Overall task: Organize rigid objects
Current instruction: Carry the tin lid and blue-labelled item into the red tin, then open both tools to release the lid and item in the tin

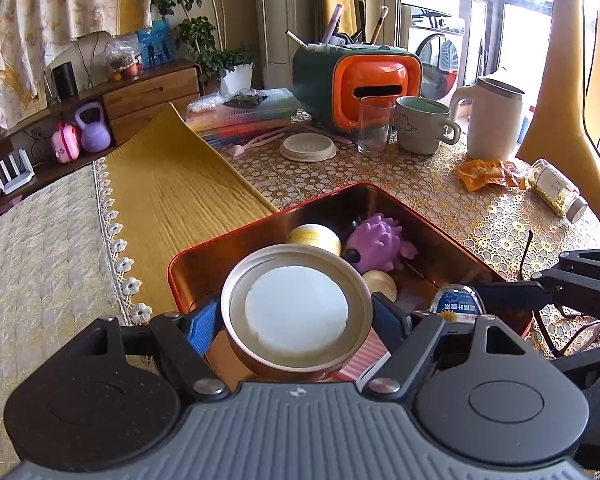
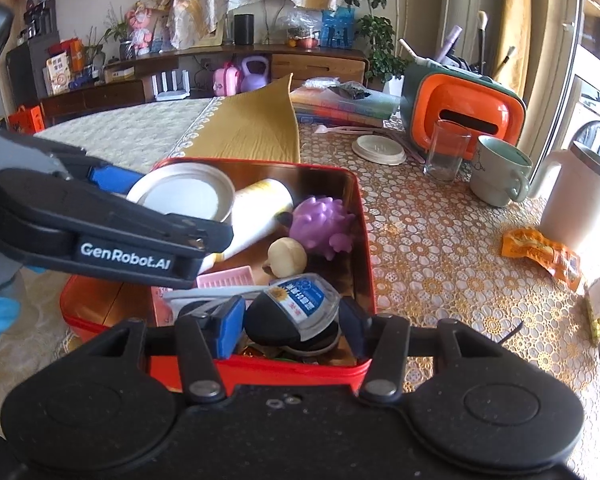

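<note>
Both loads hover over the half-filled red tin [image 1: 188,264]: left gripper [image 1: 296,316] clamps a round lid, right gripper [image 2: 290,320] a small bottle (glass jar [image 1: 556,188] at 2 o'clock on the counter awaits).

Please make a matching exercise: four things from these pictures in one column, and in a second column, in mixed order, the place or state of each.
Things:
1. round metal lid
2. purple spiky toy
3. clear glass
4. small jar of yellow beads

Places or states:
A. lying on its side on the patterned tablecloth
B. held between the pads of the left tool
C. standing upright in front of the orange box
D. lying inside the red tin

Pairs: 1-B, 2-D, 3-C, 4-A
</note>
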{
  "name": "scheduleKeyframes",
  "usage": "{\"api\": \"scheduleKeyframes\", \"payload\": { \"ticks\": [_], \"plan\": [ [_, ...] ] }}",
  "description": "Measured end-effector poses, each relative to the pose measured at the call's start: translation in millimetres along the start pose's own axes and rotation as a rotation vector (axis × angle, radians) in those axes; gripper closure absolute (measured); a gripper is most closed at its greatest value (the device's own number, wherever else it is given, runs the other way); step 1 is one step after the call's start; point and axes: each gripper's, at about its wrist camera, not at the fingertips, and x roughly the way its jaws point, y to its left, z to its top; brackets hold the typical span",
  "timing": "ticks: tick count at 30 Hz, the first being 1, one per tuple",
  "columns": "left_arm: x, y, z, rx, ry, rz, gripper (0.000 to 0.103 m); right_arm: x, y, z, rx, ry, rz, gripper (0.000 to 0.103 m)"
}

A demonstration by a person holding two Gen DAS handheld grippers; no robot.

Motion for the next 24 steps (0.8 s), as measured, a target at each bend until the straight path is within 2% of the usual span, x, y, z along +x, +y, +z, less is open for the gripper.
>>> {"api": "scheduleKeyframes", "payload": {
  "ticks": [8, 18, 24],
  "plan": [
    [-1, -6, -1, 0.038, 0.001, -0.001, 0.025, -2, 1, 1, 0.001, -0.01, -0.009, 0.04],
    [-15, -4, -4, 0.014, -0.005, -0.014, 0.025, -16, 4, 1, 0.002, -0.03, -0.021, 0.039],
    [-33, 0, -5, -0.012, -0.025, -0.018, 0.022, -31, 6, 3, 0.009, -0.047, -0.021, 0.034]
  ]
}}
